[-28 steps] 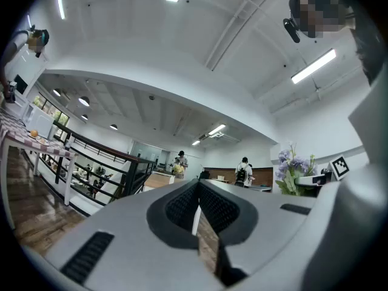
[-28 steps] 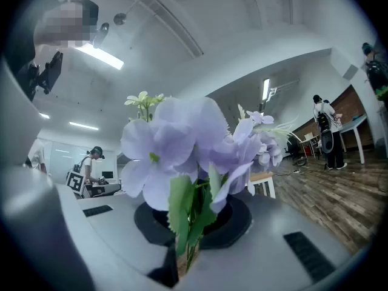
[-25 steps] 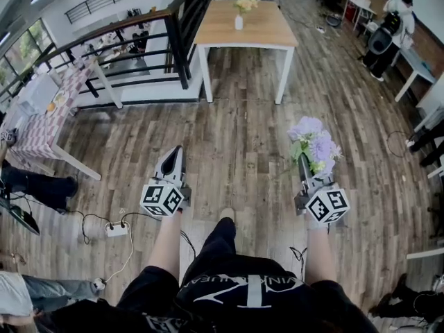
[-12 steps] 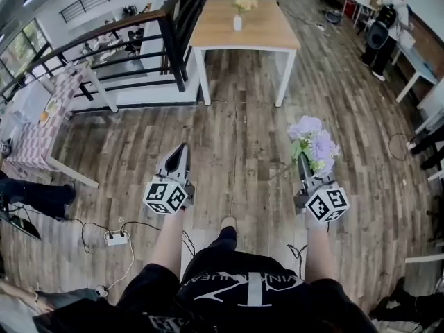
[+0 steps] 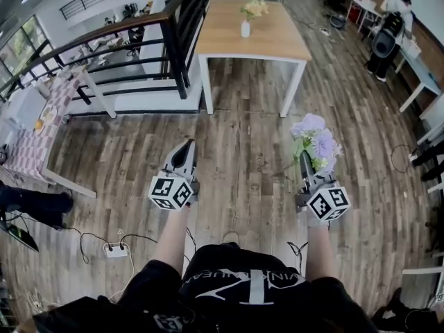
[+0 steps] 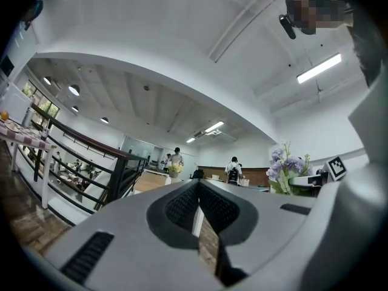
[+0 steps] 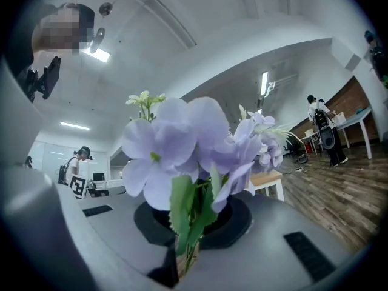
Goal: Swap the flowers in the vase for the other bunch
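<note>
Right gripper clamped low on the bunch of purple flowers, blooms upright over wood floor, left gripper closed with nothing in it, vase of yellow flowers on table well ahead

shirt: black, printed (short sleeves) | left tongs, right tongs: grey, marker cubes

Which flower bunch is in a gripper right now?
The purple bunch, clamped by its stems in the right gripper; the yellow bunch stands in the white vase.
</note>
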`<state>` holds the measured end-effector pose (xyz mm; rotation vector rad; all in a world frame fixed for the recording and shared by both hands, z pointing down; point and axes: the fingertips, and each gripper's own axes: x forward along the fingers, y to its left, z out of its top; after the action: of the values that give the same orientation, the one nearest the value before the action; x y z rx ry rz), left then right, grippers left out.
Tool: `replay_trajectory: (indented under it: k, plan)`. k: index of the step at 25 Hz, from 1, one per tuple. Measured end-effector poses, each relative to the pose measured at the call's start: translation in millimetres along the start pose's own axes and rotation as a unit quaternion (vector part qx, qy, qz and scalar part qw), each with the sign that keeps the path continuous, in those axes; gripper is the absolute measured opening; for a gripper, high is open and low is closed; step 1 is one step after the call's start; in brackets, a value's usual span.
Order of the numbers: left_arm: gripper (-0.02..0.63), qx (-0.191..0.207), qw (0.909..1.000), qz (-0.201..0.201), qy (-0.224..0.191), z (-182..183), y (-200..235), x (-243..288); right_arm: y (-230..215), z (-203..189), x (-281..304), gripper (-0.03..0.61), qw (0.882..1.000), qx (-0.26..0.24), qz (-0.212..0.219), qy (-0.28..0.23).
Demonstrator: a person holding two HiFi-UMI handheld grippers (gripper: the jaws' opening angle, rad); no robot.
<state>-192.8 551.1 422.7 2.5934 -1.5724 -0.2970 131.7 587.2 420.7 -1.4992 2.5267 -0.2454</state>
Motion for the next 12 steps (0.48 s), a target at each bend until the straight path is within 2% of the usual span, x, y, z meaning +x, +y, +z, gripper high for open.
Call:
replay_trajectory:
  k: [6,12]
  plan:
    - [0.009,-0.008,0.9999,0.006,-0.004,-5,42,36,-16,-5,50,0.048,1.0,0.008,-0.008,-0.007]
    - [0.011,-0.022,0.9997,0.003,0.008,-19,60,64,-36,-15,76,0.048,0.999,0.024,-0.023,0.002]
